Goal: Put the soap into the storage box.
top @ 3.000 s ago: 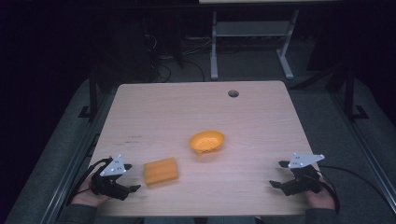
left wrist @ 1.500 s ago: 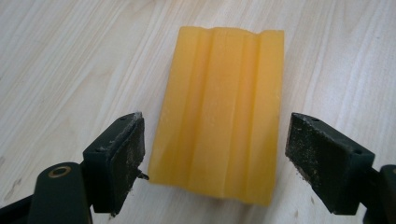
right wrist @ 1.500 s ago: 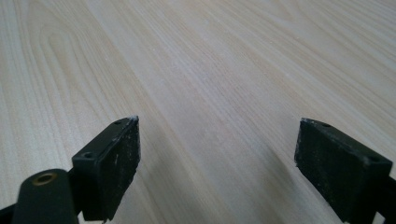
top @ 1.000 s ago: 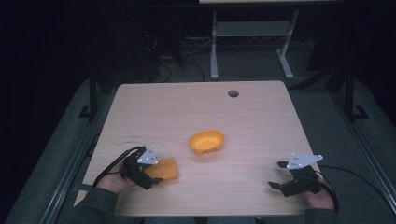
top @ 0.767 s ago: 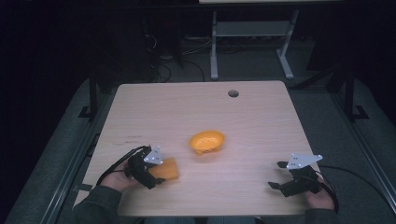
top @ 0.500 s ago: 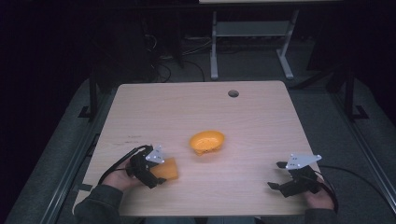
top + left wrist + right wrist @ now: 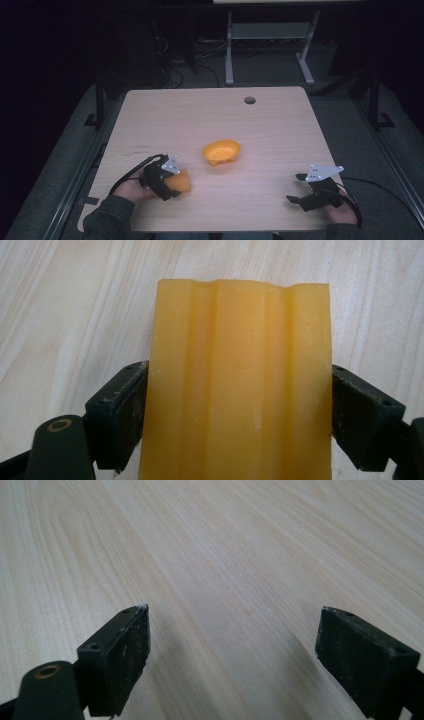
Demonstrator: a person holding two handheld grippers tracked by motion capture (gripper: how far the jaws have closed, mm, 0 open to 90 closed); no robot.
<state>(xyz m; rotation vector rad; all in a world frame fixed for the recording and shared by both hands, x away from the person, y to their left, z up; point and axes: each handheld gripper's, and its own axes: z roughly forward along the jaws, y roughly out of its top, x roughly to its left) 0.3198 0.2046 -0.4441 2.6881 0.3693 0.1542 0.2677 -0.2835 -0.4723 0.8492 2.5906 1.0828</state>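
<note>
While the right gripper (image 7: pixel 300 189) sits idle at about 5 o'clock on the surface (image 7: pixel 280 125), its jaws spread wide with nothing but bare wood grain between them, the work belongs to the other hand. Down at about 7 o'clock, near the person's edge, the left gripper (image 7: pixel 167 186) has its jaws set on either side of a yellow-orange sponge block (image 7: pixel 179 182). In the left gripper view, the block (image 7: pixel 240 385) fills the gap between the two black pads, each pad flat against a side of it, so I'd say the gripper is pinching the sponge rather than just straddling it. The block's ridged top face looks up at the camera, and wood shows all round it; whether it is resting on the surface or barely lifted, I cannot tell.

Farther in, near the middle of the surface and toward 1 o'clock from the held block, an orange bowl (image 7: pixel 221 151) stands apart from everything, its opening tipped a little to one side. At the far edge, around 12 o'clock, there's a small round cable hole (image 7: pixel 249 100).

To my eye the grasp is the step in hand. The next move would call for a firm, level lift, then a carry up and to the right toward the bowl, if that's the destination, keeping the squeeze gentle enough that the soft block doesn't buckle or slip.
</note>
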